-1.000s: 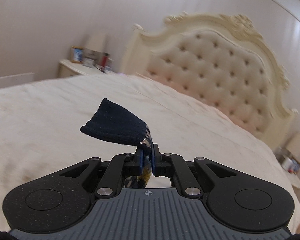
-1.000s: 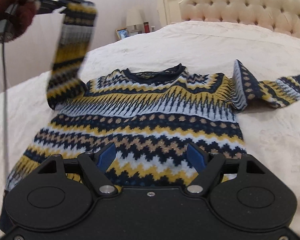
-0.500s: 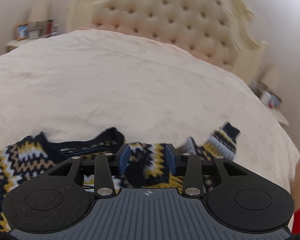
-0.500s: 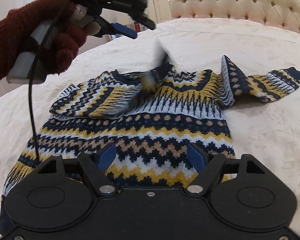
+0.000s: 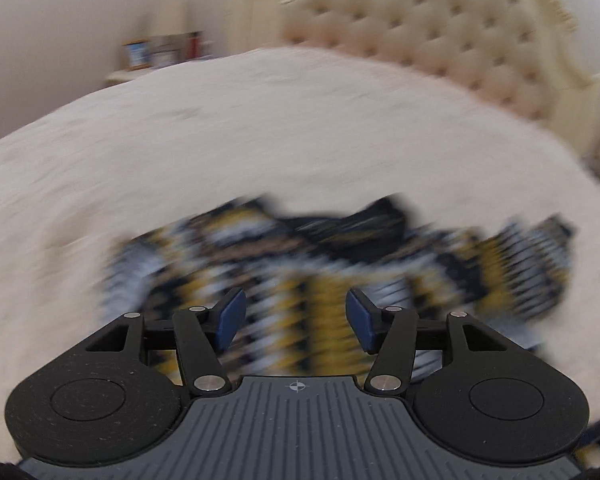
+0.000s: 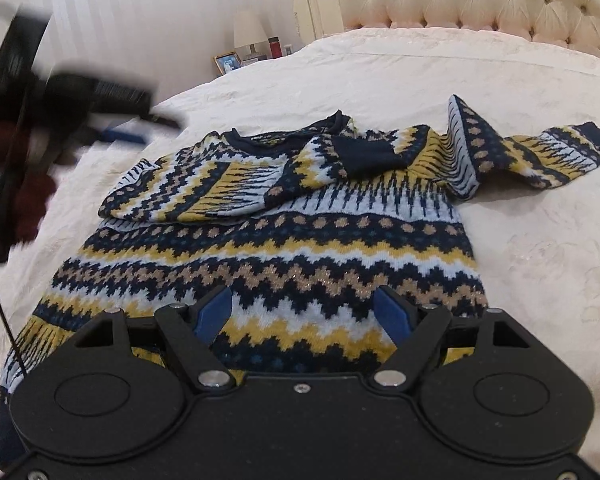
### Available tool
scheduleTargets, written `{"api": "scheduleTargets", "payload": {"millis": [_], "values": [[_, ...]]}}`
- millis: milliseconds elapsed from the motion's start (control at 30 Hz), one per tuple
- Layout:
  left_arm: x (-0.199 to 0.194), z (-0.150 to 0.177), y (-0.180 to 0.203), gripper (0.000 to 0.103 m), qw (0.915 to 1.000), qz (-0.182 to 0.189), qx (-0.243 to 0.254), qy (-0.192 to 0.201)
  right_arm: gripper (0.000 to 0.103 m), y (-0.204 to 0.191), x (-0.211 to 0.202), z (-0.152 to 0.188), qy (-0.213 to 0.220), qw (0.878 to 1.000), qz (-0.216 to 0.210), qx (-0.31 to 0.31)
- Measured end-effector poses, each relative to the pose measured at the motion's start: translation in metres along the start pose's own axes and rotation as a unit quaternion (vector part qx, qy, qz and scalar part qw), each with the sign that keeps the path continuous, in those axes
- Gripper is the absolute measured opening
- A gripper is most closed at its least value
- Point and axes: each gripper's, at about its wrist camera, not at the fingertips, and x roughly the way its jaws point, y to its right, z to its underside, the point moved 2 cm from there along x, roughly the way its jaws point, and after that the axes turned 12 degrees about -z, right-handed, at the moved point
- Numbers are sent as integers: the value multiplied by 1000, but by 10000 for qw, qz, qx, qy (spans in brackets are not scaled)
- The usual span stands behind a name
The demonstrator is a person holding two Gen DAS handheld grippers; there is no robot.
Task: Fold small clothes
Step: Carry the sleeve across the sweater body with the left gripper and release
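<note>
Here the sweater [image 6: 284, 240] lies flat on the bed [image 6: 520, 240], one sleeve [image 6: 228, 176] folded across its chest, the other [image 6: 540, 152] stretched sideways. Both the left gripper [image 5: 296, 320] and right gripper [image 6: 302, 316] hover above it, jaws spread, empty.

No words can be read. The sweater [image 6: 284, 240] has a small white tag [image 6: 261, 137] inside its neck (upper middle of the right view), but its letters are too tiny.
</note>
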Motion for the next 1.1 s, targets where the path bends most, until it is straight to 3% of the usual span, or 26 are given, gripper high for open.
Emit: {"api": "scheduleTargets", "payload": {"millis": [167,233,467,633,667,700,733,767,833,933,1100], "values": [[22,28,-56,54,9982,-555,-152,-183,80,1,2,2,-3,9999,12,133],[28,33,-74,54,9973,-593,-356,-228,80,3,3,1,24,9996,12,270],[65,17,-107,55,9936,-360,-984,-424,80,5,12,-16,-77,9994,97,319],[103,6,-97,54,9937,100,-824,-757,80,16,23,-46,118,9982,-145,567],[107,5,-94,50,9935,276,-801,-760,80,20,27,-53,149,9979,-164,614],[110,4,-92,27,9925,463,-842,-758,80,25,32,-60,178,9976,-163,645],[111,3,-92,16,9914,548,-916,-753,80,30,37,-66,202,9974,-146,683],[110,4,-94,12,9911,565,-965,-728,80,35,43,-72,223,9969,-138,743],[104,2,-97,10,9903,617,-1079,-613,80,47,55,-82,262,9951,-154,945],[79,1,-103,10,9899,433,-1346,-132,80,65,75,-93,271,9922,-43,1215],[77,6,-101,10,9896,329,-1387,-171,79,90,104,-106,331,9850,-63,1691]]}}
